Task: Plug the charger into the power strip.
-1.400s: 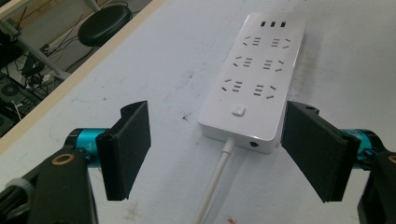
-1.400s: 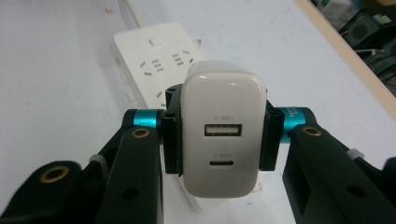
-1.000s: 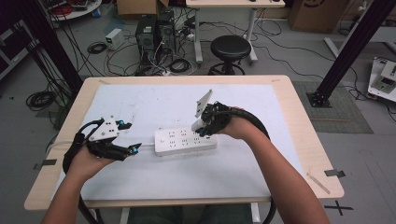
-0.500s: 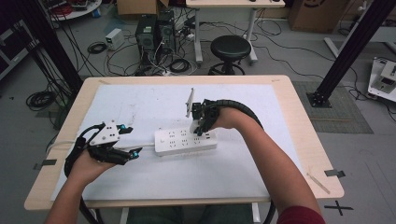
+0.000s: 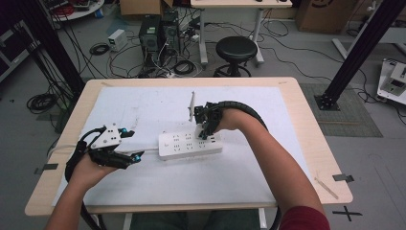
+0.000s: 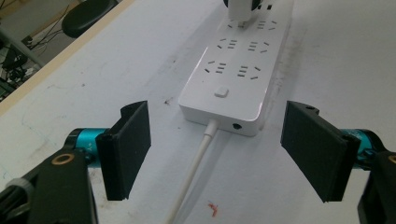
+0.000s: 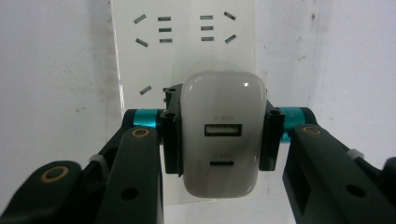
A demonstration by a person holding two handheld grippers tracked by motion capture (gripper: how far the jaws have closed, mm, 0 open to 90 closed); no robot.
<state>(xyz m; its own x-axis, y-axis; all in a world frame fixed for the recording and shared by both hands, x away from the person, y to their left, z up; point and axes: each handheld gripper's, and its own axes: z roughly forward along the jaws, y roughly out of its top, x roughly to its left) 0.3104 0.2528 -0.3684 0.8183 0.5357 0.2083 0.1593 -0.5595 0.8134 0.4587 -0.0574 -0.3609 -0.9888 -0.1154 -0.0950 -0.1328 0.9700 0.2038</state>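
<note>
On table, fingers clamp charger (left spread)

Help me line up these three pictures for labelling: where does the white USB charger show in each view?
High view: the charger sits mid-table in the right gripper, over the right end of the power strip.
Left gripper view: top centre, at the strip's far end, cut by the frame edge.
Right gripper view: centre, clamped between both jaws.
Shared landmark: the white power strip.
</note>
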